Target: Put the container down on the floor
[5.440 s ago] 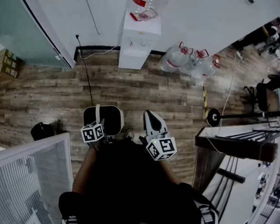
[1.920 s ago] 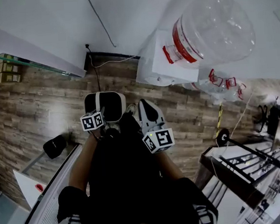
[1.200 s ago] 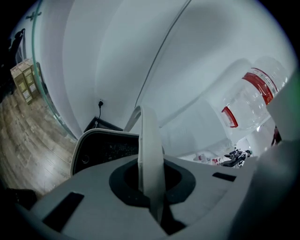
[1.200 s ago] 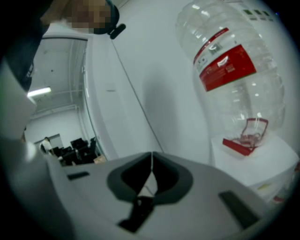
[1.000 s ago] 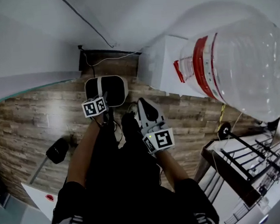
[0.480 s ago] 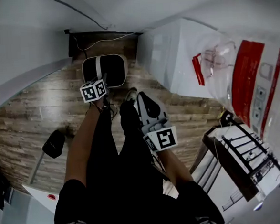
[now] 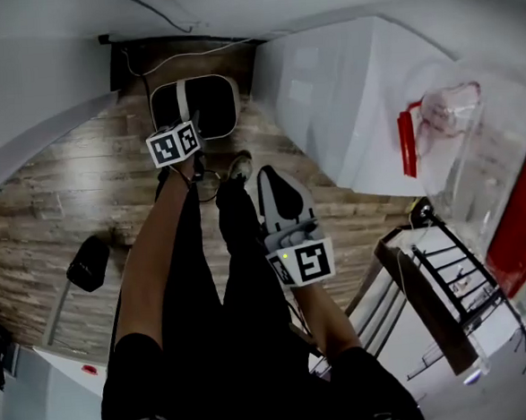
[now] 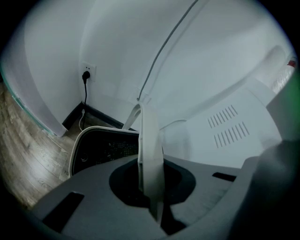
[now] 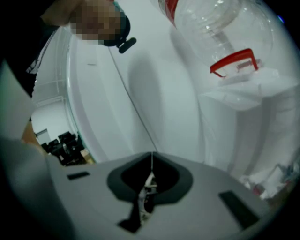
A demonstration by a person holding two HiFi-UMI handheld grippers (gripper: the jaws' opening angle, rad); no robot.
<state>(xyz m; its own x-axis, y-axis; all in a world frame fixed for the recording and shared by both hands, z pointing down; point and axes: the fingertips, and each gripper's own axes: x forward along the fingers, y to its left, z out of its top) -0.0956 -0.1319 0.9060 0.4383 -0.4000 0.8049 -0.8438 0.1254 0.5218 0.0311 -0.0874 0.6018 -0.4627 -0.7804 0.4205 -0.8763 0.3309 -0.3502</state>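
1. Your right gripper [image 9: 146,187] is closest to your body. Its jaws are pressed together with nothing between them.
2. On the wooden floor [image 7: 56,201] to your left lies a small black object [image 7: 89,262]. A dark rack [image 7: 429,274] stands to your right. Both are well apart from the container.
3. Your left gripper [image 8: 156,206] reaches further out and points steeply down. Its jaws are clamped tight on the white handle [image 8: 150,140] of the container, and the handle rises upright out of them.
4. The container [image 7: 204,105], dark inside with a white rim, hangs just beyond the left gripper, low over the boards near the foot of the wall. No view shows you whether its base touches the floor.
5. Just to the right of the container stands a white water dispenser [image 7: 344,91]. Your left gripper view shows the vent slots [image 8: 229,126] in its side.
6. A wall socket [image 8: 86,74] with a black plug in it sits in the wall behind the container, and its cable drops to the skirting.
7. A clear water bottle [image 9: 220,23] with a red label stands neck-down on top of the dispenser.
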